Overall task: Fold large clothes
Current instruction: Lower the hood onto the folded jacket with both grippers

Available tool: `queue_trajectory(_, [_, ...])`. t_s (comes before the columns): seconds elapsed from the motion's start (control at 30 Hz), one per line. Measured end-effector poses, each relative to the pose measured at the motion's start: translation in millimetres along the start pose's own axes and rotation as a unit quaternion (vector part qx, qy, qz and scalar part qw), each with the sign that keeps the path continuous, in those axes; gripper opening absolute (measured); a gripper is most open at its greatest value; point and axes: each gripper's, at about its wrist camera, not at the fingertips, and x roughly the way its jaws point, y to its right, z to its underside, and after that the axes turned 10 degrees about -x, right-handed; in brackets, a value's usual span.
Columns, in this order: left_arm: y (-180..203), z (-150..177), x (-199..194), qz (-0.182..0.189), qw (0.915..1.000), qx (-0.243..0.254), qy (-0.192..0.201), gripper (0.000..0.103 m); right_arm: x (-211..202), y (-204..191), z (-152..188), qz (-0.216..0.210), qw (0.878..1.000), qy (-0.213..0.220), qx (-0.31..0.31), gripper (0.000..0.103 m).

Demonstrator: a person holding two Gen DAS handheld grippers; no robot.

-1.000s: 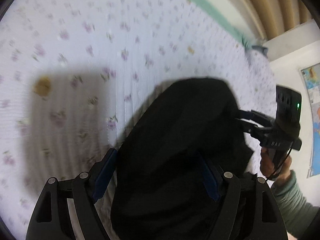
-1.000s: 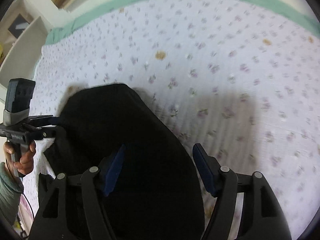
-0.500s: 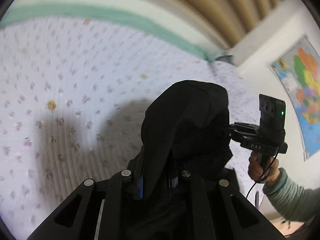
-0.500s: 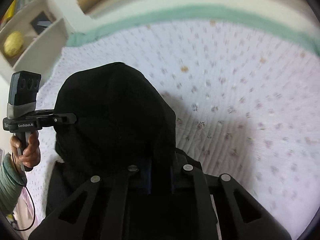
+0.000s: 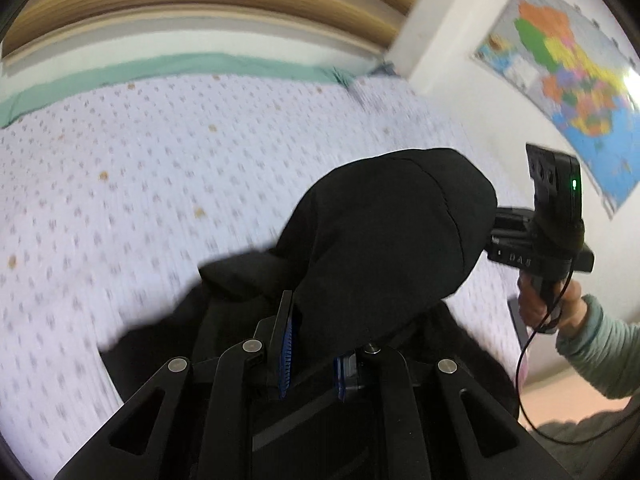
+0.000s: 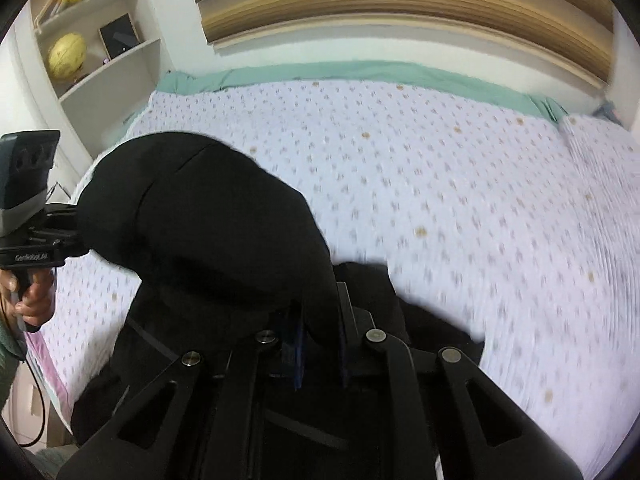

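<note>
Black garment (image 5: 384,240): a large dark piece, hood-like where it bulges. It hangs lifted between the two grippers, its lower part trailing onto the bed toward 7 o'clock in the left wrist view. In the right wrist view (image 6: 208,224) it fills the frame from 9 to 6 o'clock.
Bed (image 5: 120,184): a pale flowered cover with a green edge running along 12 o'clock. It lies under and beyond the garment, with open cover toward 10 o'clock in the left wrist view and toward 2 o'clock in the right.
Step in hand: judged to be the lift and carry of the pinched edge, so that one half can be laid over the other.
Left gripper (image 5: 312,354): its fingers are drawn close together with black cloth pinched between the blue pads (image 5: 285,350).
Right gripper (image 6: 320,350): likewise closed on a fold of the same garment. From the left camera its body shows at 3 o'clock, its fingertips buried in the cloth.
Doing it well: both clamps should hold firm and travel at the same height, so the span between them stays taut and level. The trailing part should drag flat and not bunch.
Risk: the cloth looks thick and soft, so a shallow pinch may slip, and a sagging middle would fold crooked.
Landing: the edge is best lowered onto the open cover, corners matched, before either clamp lets go.
</note>
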Motion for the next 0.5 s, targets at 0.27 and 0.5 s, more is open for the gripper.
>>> queue_trajectory(0.27, [13.8, 98.7, 35.5, -0.044, 0.9954, -0.010, -0.084, 0.017, 12.1, -19.5, 83.8, -0.016, 0.997, -0.060, 0.038, 0.018])
queue_trajectory(0.5, [-17.7, 141.1, 75.0, -0.042, 0.9870, -0.111, -0.108, 0.017, 48.5, -27.4, 139.2, -0.008, 0.991, -0.124, 0.045, 0.027])
